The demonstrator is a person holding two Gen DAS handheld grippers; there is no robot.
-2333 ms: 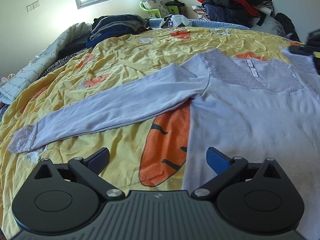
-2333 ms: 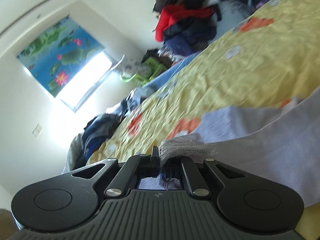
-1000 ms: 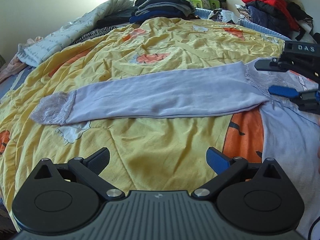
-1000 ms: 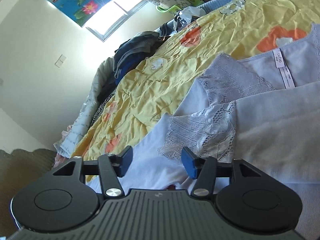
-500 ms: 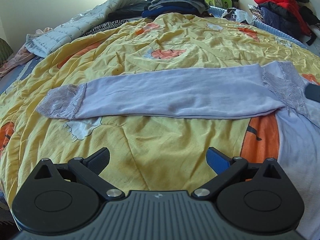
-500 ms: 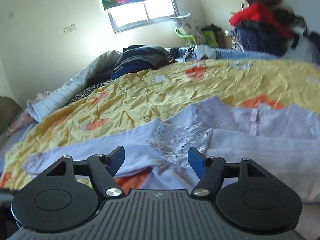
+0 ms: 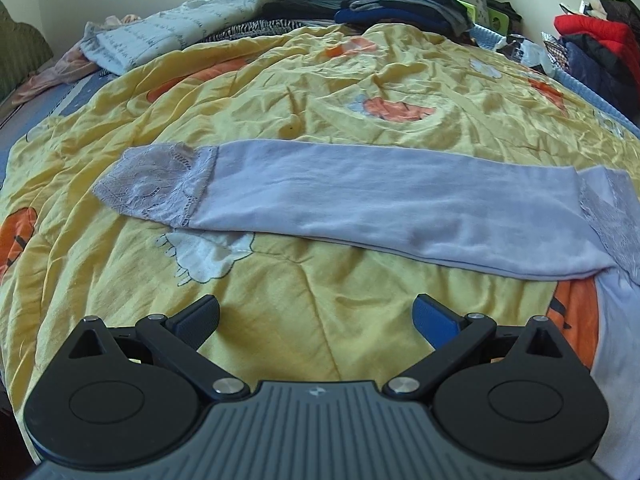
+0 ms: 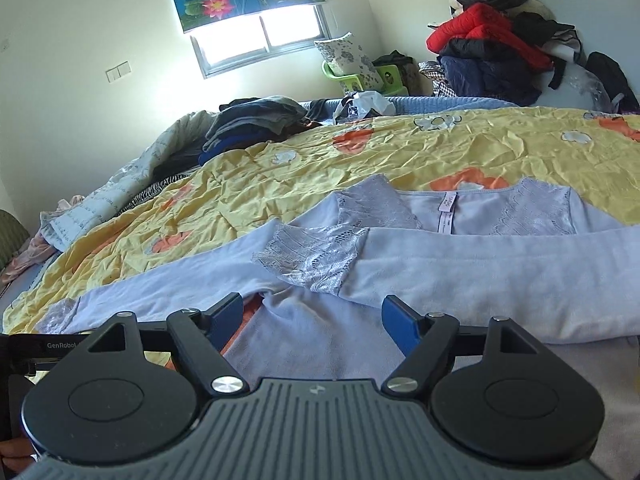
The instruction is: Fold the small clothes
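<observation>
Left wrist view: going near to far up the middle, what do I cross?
Left tool, open → yellow quilt → outstretched lilac sleeve → orange patch on the quilt → stack of dark folded clothes.

A bed [image 8: 448, 101] is covered by a yellow quilt [image 7: 320, 92]; a lavender top [image 8: 460, 276] is spread across it, folded clothes [image 7: 400, 0] stacked at upper right.

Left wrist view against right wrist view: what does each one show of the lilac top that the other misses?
Left wrist only: the outstretched sleeve close up, flat on the yellow quilt, its lace cuff ahead of the open left gripper.

Right wrist only: the neckline with its label, and the other sleeve folded across the body, beyond the open, empty right gripper.

Both: the outstretched sleeve, the quilt, the dark folded pile.
</observation>
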